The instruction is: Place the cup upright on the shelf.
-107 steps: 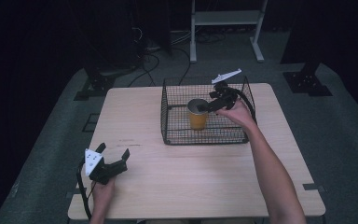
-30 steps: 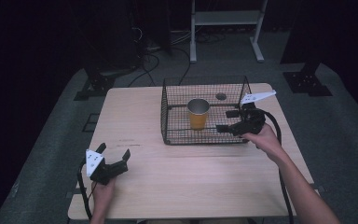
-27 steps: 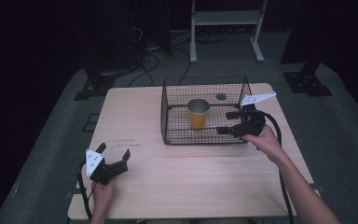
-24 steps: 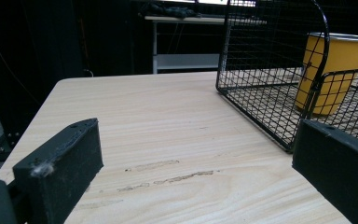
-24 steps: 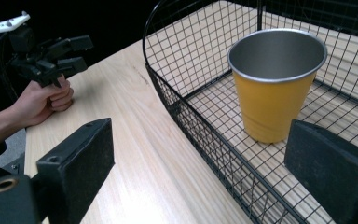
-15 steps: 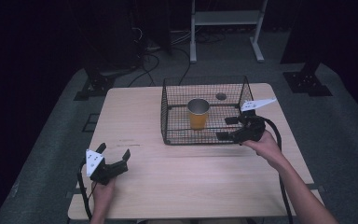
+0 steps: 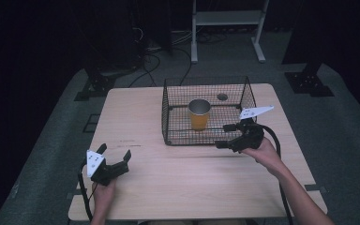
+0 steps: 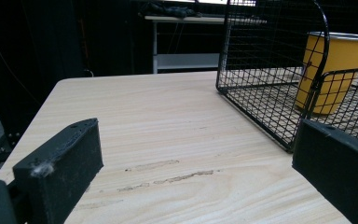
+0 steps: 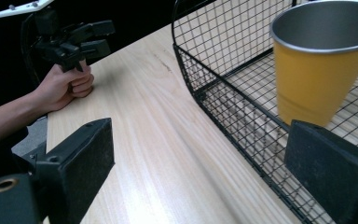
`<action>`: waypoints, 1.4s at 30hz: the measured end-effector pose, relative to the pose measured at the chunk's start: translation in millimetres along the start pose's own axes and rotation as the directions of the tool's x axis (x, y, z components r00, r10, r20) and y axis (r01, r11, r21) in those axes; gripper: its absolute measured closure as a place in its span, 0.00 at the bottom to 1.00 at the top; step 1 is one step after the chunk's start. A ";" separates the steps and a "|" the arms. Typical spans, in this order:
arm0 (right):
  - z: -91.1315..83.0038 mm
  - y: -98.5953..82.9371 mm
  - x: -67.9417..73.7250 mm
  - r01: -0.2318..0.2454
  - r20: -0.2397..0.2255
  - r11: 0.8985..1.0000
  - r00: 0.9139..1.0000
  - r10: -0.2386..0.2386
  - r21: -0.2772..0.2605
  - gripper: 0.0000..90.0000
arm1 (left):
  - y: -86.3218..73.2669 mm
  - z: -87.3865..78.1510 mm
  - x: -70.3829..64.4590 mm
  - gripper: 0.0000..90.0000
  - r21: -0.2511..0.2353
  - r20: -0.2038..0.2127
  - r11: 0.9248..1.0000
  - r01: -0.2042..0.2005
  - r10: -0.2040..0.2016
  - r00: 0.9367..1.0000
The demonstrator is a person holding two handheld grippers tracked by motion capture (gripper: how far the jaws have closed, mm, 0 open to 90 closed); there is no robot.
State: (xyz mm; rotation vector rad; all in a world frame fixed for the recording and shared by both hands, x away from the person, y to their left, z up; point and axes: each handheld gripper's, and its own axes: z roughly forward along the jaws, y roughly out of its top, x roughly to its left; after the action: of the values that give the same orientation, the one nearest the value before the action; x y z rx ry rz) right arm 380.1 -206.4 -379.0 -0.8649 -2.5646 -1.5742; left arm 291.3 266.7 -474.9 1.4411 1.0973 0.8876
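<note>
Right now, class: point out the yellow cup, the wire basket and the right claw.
yellow cup (image 7: 199, 119), high view, on its side wall.
wire basket (image 7: 168, 125), high view, near left mesh wall.
right claw (image 7: 224, 136), high view, between its fingertips.

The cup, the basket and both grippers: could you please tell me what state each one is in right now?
Cup: upright inside the basket, nothing seen inside it.
Basket: open-topped, standing on the table, holding the cup.
Left gripper: jaws open, holding nothing, near the table's front left corner.
Right gripper: jaws open, holding nothing, at the basket's front right corner, outside it.
</note>
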 end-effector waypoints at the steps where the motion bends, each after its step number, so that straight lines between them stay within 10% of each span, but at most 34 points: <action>1: 1.2 -1.1 0.6 0.001 -0.002 1.000 1.000 -0.001 0.003 0.08 | 0.0 0.0 0.0 0.01 0.000 0.000 1.000 0.000 0.000 1.000; 42: -5.5 -58.2 11.6 -0.009 0.025 1.000 1.000 0.009 0.016 0.08 | 0.0 -0.2 -0.5 0.01 0.002 -0.001 1.000 -0.007 0.007 1.000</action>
State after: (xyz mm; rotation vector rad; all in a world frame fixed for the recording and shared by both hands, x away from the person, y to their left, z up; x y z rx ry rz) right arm 342.2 -225.7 -420.7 -0.8995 -2.5829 -1.5476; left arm 291.0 266.2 -474.9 1.4468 1.0943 0.8926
